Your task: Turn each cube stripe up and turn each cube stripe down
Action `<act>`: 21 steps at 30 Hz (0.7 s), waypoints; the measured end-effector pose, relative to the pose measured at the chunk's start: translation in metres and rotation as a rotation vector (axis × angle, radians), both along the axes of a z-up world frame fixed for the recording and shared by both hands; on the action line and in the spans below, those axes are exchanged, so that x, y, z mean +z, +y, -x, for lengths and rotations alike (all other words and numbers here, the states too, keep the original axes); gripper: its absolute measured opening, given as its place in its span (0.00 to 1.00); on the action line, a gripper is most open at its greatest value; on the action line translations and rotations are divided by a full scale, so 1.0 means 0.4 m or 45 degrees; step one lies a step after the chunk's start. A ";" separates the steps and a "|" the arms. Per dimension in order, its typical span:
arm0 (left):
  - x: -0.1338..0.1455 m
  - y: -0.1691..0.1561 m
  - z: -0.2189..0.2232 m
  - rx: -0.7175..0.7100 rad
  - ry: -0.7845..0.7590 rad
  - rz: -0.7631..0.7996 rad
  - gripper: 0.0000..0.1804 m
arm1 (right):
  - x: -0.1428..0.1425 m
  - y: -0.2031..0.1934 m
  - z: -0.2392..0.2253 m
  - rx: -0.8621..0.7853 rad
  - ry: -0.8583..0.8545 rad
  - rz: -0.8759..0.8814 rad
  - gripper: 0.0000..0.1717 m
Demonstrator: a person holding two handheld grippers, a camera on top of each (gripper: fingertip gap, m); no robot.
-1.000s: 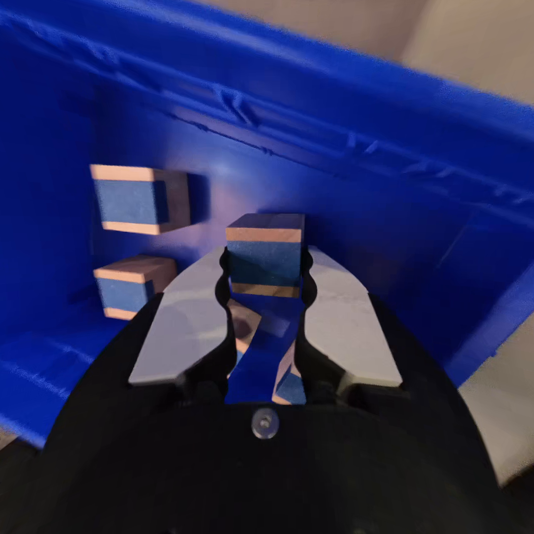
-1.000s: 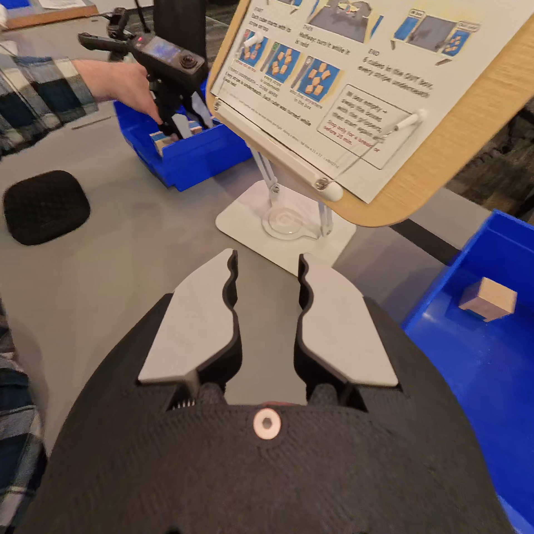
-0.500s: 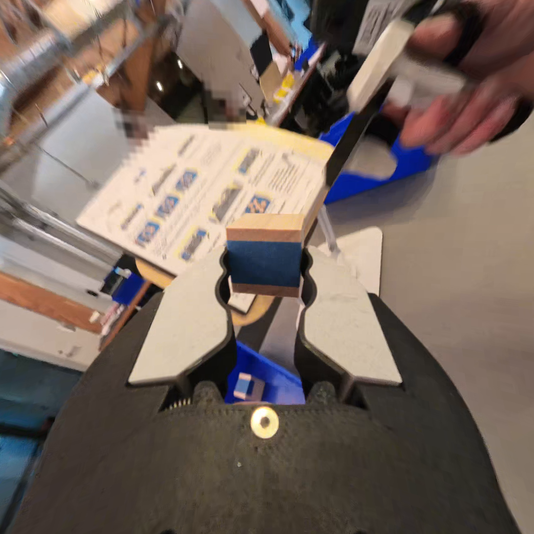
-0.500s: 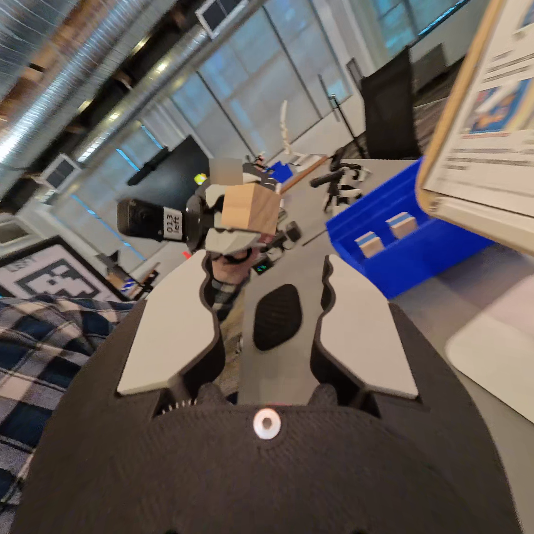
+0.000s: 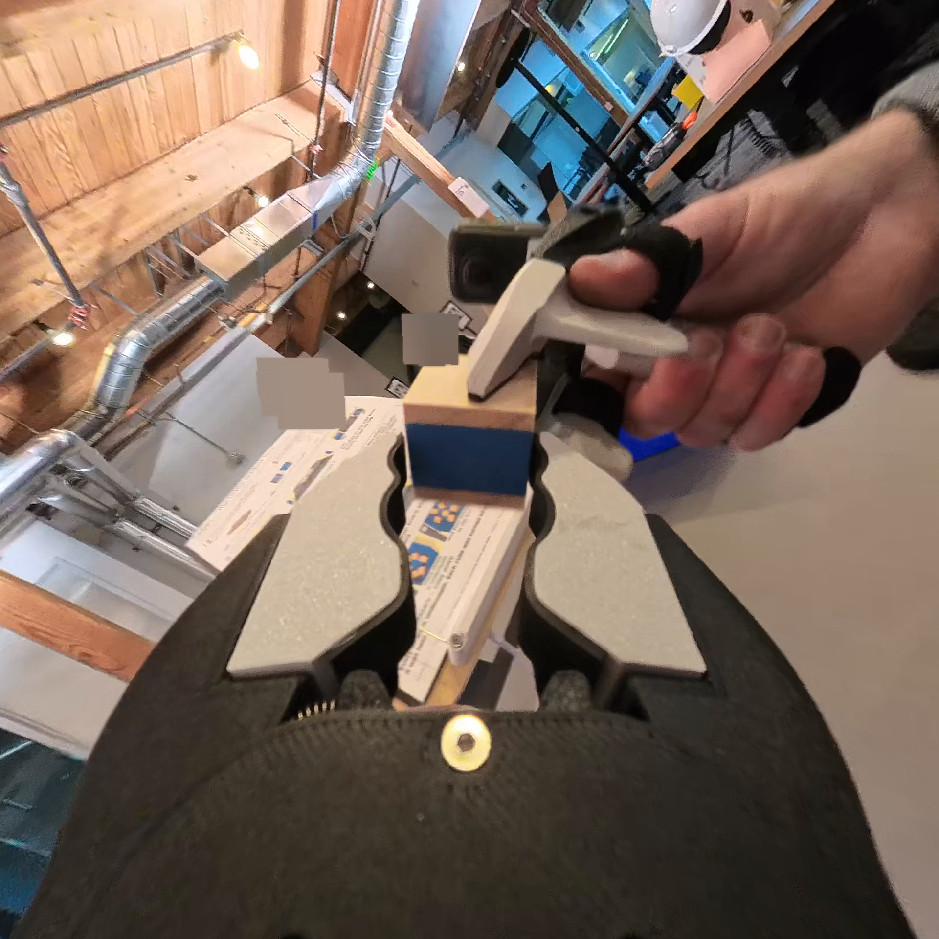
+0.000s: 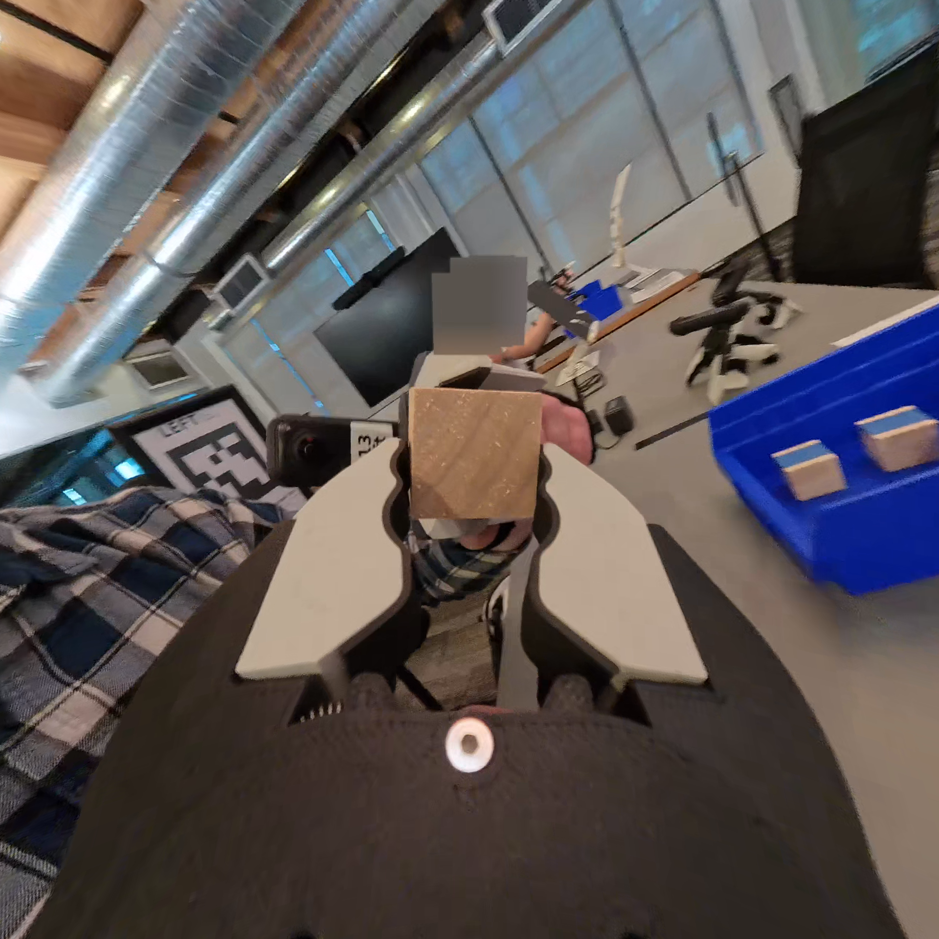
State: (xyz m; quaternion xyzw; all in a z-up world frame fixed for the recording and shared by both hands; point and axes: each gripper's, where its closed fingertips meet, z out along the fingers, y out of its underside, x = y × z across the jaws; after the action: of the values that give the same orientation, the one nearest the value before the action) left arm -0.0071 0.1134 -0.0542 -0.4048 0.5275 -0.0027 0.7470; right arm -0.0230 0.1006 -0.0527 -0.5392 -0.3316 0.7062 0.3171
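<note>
A single wooden cube (image 5: 468, 442) is held in the air between the two grippers, above a smooth grey table (image 5: 813, 559). It is a square block of pale, faintly grained wood with sharp edges; a matte dark blue stripe is seen across the face turned to the left wrist view, bordered by thin bands of bare wood above and below, while the face turned to the right wrist view (image 6: 472, 455) is plain speckled wood. The left gripper (image 5: 468, 465) is built of flat, grainy grey finger plates with wavy black inner edges on a textured black body, and its jaws are set narrowly, with the pads pressed against the two side faces of the cube. The right gripper (image 6: 472, 472) has the same shape and finish; its jaws are closed to the cube's width on the other pair of faces, one finger (image 5: 508, 345) being laid on the top wooden face. The right gripper's handle is wrapped by a hand (image 5: 762, 325). A plaid sleeve (image 6: 101, 584) is seen at the left. In a glossy blue plastic bin (image 6: 838, 533) on the table, two more cubes (image 6: 808, 470) (image 6: 897, 444) are set stripe up. A printed instruction sheet (image 5: 305, 488) on a wooden board lies behind the held cube.
</note>
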 end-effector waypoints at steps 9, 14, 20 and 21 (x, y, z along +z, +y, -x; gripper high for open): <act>0.003 0.075 0.177 0.187 -0.009 0.064 0.00 | 0.001 0.351 -0.463 -0.961 -0.622 -0.370 0.27; -0.006 0.111 0.270 0.301 -0.038 0.111 0.00 | -0.110 0.567 -0.808 -1.413 -1.115 -0.337 0.28; -0.038 0.141 0.321 0.368 0.004 0.150 0.00 | -0.337 0.720 -1.017 -1.492 -1.495 -0.085 0.28; -0.051 0.148 0.326 0.375 0.027 0.167 0.00 | -0.375 0.737 -1.036 -1.484 -1.543 -0.044 0.28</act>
State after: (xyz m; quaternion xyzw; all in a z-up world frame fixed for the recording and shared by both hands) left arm -0.1373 0.1726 -0.0748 -0.5256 0.4689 0.0768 0.7057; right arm 0.3915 0.3956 -0.2025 -0.9051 -0.1237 0.0124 0.4066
